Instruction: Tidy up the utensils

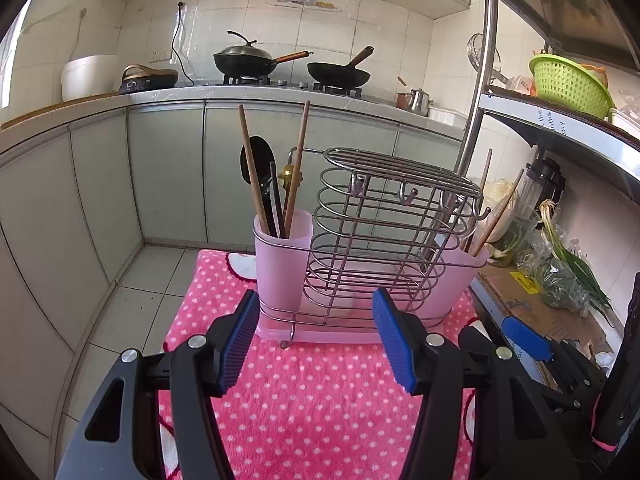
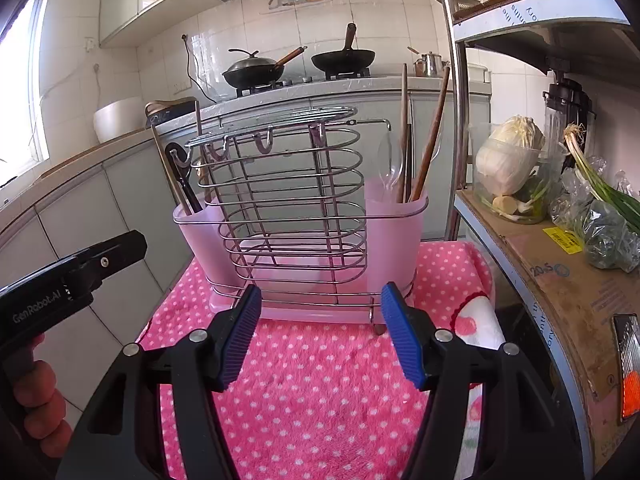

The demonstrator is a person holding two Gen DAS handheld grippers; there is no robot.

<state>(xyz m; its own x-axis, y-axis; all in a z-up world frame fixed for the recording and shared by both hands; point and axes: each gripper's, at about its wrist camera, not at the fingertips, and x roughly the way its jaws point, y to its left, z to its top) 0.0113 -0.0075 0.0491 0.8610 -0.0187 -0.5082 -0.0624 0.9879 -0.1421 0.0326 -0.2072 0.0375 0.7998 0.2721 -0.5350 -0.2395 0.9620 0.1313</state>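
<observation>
A wire utensil rack (image 1: 384,232) (image 2: 288,208) with a pink plastic cup at each end stands on a pink dotted cloth (image 1: 320,392) (image 2: 320,392). The left cup (image 1: 282,260) (image 2: 200,236) holds wooden chopsticks (image 1: 252,176) and a black spoon (image 1: 258,160). The right cup (image 1: 464,276) (image 2: 394,216) holds wooden chopsticks (image 2: 430,140) and a clear spoon (image 2: 390,160). My left gripper (image 1: 316,340) is open just in front of the rack, nothing between its fingers. My right gripper (image 2: 320,332) is open beside it, also holding nothing.
A metal shelf unit stands at the right with cabbage (image 2: 512,156), green onions (image 1: 572,264), cardboard (image 2: 568,280) and a green basket (image 1: 568,80). Behind is a counter with two woks (image 1: 256,60) (image 1: 340,72), a kettle (image 1: 418,100) and a rice cooker (image 1: 88,76). A hand (image 2: 36,400) holds the left gripper.
</observation>
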